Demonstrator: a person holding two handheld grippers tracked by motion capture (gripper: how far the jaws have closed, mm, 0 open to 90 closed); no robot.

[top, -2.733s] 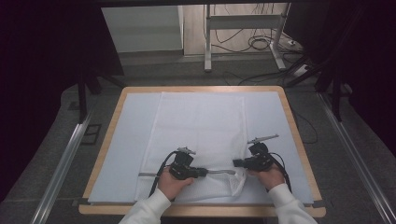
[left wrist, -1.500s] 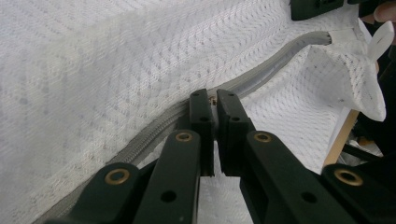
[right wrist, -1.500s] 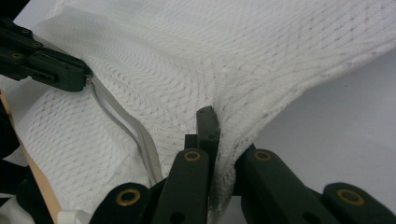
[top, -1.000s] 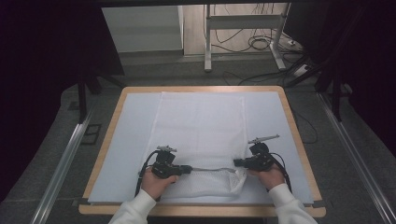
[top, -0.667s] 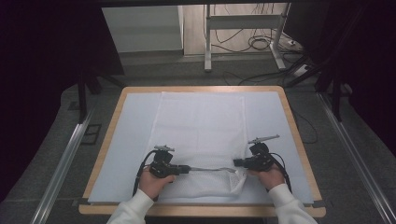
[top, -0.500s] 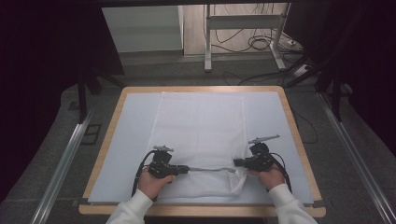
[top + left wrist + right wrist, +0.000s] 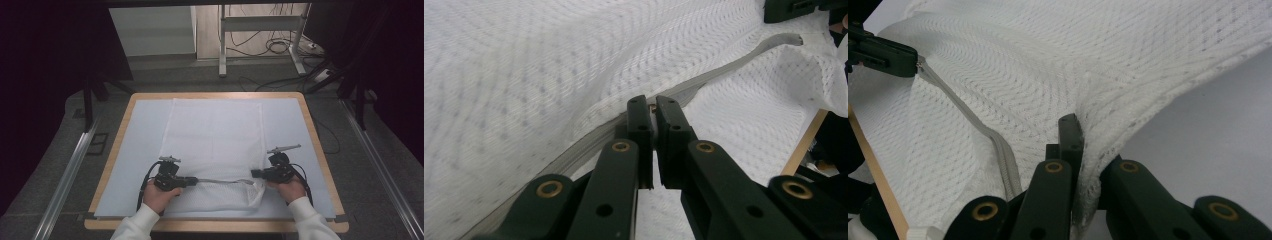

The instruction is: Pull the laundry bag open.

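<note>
A white mesh bag lies flat on the pale blue mat, with a grey zipper running along its near end. My left gripper is at the zipper's left part, and in the left gripper view it is shut on the small zipper pull, the grey zipper stretching away beyond it. My right gripper sits at the bag's near right corner. In the right gripper view it is shut on a bunched fold of mesh bag, beside the zipper.
The mat covers a wooden-rimmed table. Metal rails run along both sides on the floor. A desk frame and cables stand beyond the far edge. Both forearms in white sleeves come in over the near edge.
My left gripper has slid leftward along the zipper since the oldest frame, lengthening the grey line between the two grippers; over the last second it barely shifts. The right gripper has stayed put.
</note>
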